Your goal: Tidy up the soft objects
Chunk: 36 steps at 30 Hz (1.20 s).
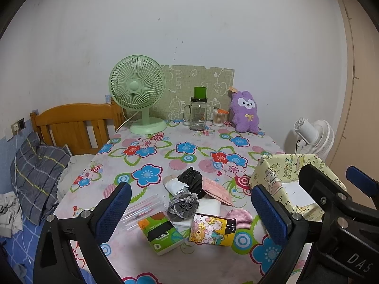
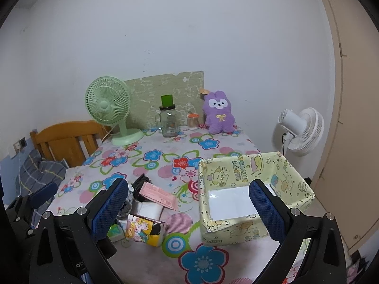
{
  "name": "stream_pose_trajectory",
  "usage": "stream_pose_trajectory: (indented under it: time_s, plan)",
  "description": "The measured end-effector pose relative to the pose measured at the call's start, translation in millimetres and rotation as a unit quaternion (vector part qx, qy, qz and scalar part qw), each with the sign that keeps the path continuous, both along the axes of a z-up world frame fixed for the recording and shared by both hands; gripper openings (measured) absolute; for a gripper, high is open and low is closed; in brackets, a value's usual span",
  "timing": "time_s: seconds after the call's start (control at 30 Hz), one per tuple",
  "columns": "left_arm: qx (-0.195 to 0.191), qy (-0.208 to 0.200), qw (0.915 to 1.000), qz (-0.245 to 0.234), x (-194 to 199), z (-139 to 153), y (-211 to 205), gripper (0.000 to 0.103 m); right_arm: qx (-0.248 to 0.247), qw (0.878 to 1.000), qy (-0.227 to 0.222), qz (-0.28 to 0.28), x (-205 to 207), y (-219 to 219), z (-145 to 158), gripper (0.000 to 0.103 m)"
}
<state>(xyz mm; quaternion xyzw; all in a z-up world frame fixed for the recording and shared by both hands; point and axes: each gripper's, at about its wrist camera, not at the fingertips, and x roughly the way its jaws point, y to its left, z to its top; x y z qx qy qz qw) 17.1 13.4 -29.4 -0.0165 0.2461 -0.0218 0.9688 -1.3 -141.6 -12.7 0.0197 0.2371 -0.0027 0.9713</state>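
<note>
Yellow box (image 2: 255,184) holds nothing soft; pouch (image 1: 182,204), tissue packs (image 1: 161,235) wait left of it. Both claws (image 1: 189,210) (image 2: 188,206) spread, unloaded.

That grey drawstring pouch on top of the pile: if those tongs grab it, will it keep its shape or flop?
The grey drawstring pouch looks like soft fabric, gathered and wrinkled, so it would probably squash and sag. Its loose cord may dangle or snag. It rests on white tissue packs, so pushing it would likely shift those too. Both tongs, left and right, are open.
</note>
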Motion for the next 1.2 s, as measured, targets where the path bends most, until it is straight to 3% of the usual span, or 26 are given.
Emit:
stream_pose_trajectory:
  time_s: [0.57,1.2]
  plan:
    - [-0.004,0.009,0.9999,0.002,6,-10,9,0.099,0.003,0.999,0.015,0.029,13,10,-12,0.103]
    - [-0.012,0.059,0.9982,0.001,18,-65,33,0.091,0.002,0.997,0.061,0.052,28,40,-64,0.093]
